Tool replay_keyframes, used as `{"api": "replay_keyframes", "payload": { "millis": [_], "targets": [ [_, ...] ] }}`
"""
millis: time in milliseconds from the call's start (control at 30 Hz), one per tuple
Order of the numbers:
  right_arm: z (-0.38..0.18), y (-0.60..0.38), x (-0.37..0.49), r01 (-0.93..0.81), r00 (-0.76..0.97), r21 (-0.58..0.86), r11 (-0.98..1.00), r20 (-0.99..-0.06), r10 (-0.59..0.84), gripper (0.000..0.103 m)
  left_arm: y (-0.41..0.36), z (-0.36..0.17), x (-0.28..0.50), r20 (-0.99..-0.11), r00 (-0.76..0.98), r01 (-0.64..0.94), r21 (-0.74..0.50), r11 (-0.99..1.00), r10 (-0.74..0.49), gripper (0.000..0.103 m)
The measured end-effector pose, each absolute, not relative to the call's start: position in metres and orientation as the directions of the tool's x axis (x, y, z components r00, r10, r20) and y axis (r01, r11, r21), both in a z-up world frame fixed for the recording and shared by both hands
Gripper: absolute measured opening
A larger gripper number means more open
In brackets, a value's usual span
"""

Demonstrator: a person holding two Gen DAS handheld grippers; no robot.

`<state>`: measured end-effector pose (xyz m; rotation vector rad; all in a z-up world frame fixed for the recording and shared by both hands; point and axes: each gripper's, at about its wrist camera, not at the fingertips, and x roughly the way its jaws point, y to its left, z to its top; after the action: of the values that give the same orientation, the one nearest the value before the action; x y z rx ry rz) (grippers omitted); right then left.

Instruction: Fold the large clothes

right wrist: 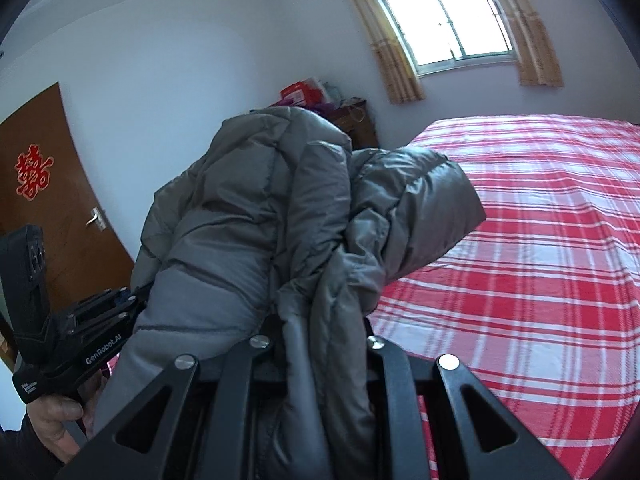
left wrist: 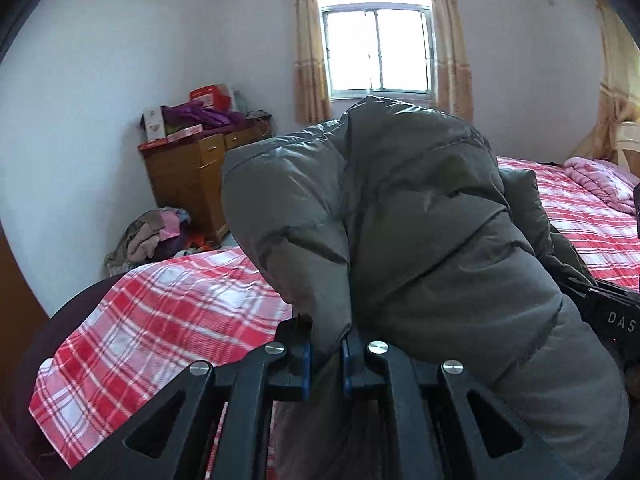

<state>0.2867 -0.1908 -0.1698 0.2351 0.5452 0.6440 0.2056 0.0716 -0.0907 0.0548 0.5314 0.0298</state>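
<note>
Both tools are clamped on the grey puffer jacket (left wrist: 420, 208): the left tool (left wrist: 326, 354) pinches a padded edge between its blue pads, and the right tool (right wrist: 320, 344) grips a bunched fold; the jacket hangs in the air above the plaid bed (right wrist: 540, 240); I'd spread the hands apart so it drapes flat, then lower it onto the bed evenly; puffy fabric slips easily, so keep the grip firm
</note>
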Motion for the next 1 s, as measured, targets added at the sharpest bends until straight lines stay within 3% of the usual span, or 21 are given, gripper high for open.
{"api": "replay_keyframes", "payload": {
  "millis": [600,867,1000],
  "targets": [
    [-0.227,-0.124,0.326,-0.518,0.536,0.357,0.778,-0.573,0.62,0.018,0.133,-0.166,0.234,-0.629,0.769,-0.099,0.065,0.993,0.118,0.012],
    [-0.246,-0.119,0.333,-0.487,0.516,0.365,0.793,-0.613,0.599,0.02,0.138,-0.186,0.243,-0.641,0.753,-0.128,0.08,0.989,0.149,0.051],
    [-0.254,-0.119,0.336,-0.47,0.506,0.367,0.803,-0.634,0.586,0.023,0.146,-0.192,0.247,-0.653,0.743,-0.146,0.051,0.988,0.143,0.061]
  ]
}}
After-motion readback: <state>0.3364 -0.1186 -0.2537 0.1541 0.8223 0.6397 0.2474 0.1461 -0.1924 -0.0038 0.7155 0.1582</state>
